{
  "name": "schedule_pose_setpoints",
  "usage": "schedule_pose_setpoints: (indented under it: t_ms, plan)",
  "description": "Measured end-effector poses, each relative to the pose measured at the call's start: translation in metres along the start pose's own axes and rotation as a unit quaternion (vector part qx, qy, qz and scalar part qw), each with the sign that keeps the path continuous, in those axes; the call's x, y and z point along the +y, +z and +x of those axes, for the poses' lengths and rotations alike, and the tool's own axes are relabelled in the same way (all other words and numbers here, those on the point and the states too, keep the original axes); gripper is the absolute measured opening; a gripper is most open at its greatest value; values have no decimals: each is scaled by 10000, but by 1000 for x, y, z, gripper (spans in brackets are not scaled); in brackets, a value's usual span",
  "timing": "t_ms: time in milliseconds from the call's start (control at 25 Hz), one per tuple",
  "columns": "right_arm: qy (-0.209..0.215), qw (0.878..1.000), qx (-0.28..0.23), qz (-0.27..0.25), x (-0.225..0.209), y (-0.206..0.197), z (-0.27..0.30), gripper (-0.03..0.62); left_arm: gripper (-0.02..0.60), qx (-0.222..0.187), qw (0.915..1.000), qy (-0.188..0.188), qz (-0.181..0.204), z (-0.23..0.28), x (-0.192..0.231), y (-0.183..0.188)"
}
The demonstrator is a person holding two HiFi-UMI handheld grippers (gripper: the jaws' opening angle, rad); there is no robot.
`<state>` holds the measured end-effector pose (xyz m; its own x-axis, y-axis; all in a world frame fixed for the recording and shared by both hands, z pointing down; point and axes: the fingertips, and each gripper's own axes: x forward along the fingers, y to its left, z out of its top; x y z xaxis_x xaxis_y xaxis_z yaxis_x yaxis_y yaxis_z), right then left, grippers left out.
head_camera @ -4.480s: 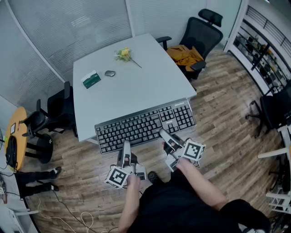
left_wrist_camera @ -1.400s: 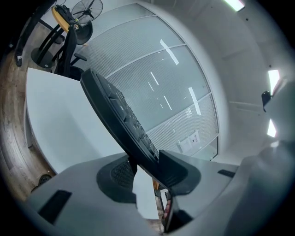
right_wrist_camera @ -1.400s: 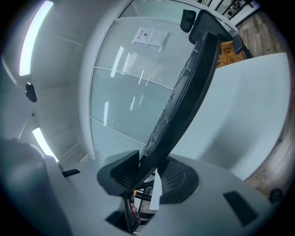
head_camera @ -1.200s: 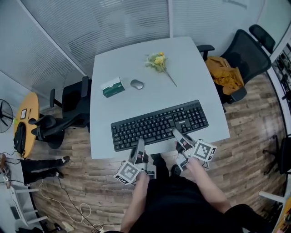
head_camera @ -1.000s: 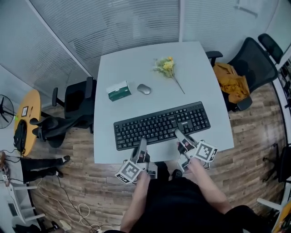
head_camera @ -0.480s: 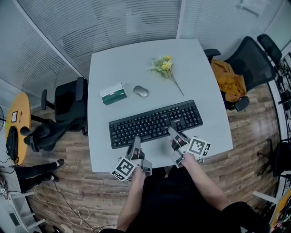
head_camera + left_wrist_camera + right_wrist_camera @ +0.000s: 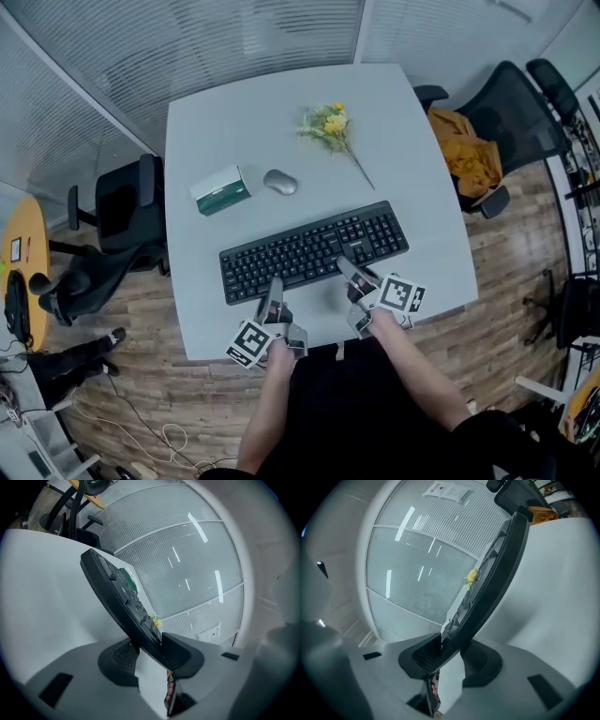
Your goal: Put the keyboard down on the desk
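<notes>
I have the left gripper (image 7: 274, 289) clamped on the near long edge of the black keyboard (image 7: 314, 251), towards its left end, and in the left gripper view the jaws are closed on that edge with the keyboard's thin rim pinched between the pads. The right gripper (image 7: 346, 269) grips the same near edge further to the right, below the main key block, and the right gripper view shows its jaws shut on the rim in the same way. From the head view the keyboard lies across the front part of the white desk (image 7: 234, 103), its long side roughly along the desk's near edge and slightly turned, with the number pad end a little further from me. I cannot tell whether its underside touches the desk top. Beyond the keyboard sit a grey mouse (image 7: 279, 182) and, just left of it, a green and white box (image 7: 220, 190); a sprig of yellow flowers (image 7: 328, 122) lies further back. A black chair (image 7: 511, 122) with an orange garment (image 7: 466, 150) on it stands at the desk's right side.
</notes>
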<state>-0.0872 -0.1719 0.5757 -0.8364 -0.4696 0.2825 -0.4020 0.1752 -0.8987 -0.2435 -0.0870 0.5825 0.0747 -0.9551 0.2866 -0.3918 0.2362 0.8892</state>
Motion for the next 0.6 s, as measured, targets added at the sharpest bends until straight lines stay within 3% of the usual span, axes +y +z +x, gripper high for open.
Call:
schedule_pose_setpoints:
  t_ms: [600]
  plan:
    - [-335,9976,550,258,-50,-6,53,140,126,55,9973,666,-318,33,52,5]
